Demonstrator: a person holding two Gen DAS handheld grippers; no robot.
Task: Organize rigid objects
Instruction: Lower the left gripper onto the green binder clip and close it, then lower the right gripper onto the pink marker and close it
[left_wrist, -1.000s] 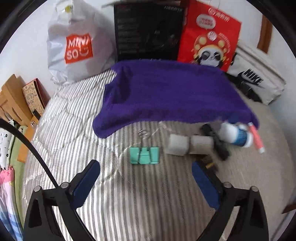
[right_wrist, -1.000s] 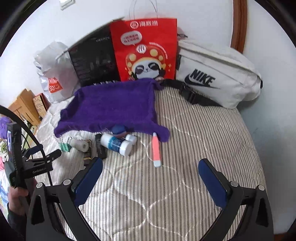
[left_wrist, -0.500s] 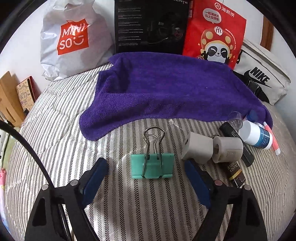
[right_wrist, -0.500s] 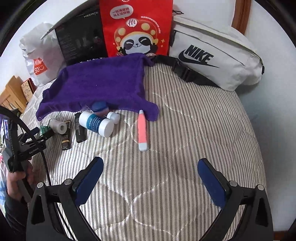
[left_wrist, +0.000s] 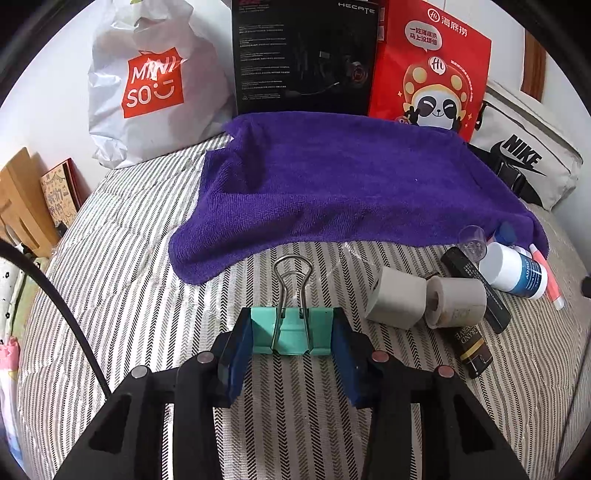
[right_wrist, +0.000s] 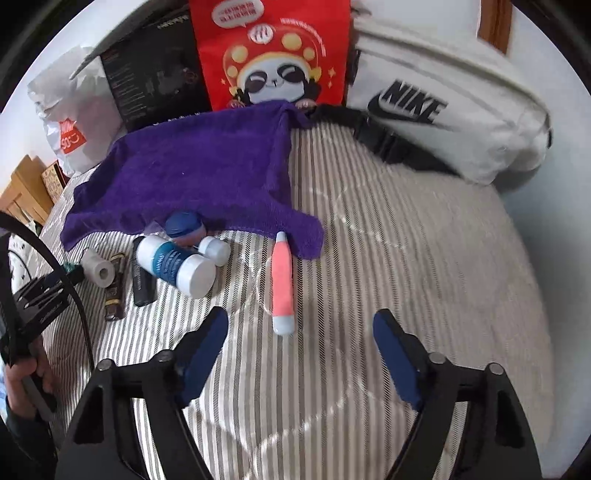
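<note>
A teal binder clip (left_wrist: 291, 330) with steel handles lies on the striped bed cover. My left gripper (left_wrist: 291, 338) is shut on it, one blue pad against each side. My right gripper (right_wrist: 301, 341) is open and empty, low over the cover, just short of a pink tube (right_wrist: 282, 278) that lies ahead between its fingers. A purple towel (left_wrist: 340, 184) is spread behind the objects; it also shows in the right wrist view (right_wrist: 192, 173).
Two grey rolls (left_wrist: 424, 302), dark tubes (left_wrist: 474, 288), a white bottle with a blue label (right_wrist: 175, 264) and a small blue-lidded jar (right_wrist: 183, 225) lie in a row. A Miniso bag (left_wrist: 151, 85), black box (left_wrist: 303, 55), red panda bag (right_wrist: 275, 55) and white Nike bag (right_wrist: 443, 110) line the wall.
My left gripper moved forward onto the binder clip and closed on it. My right gripper moved forward and down toward the pink tube and narrowed somewhat.
</note>
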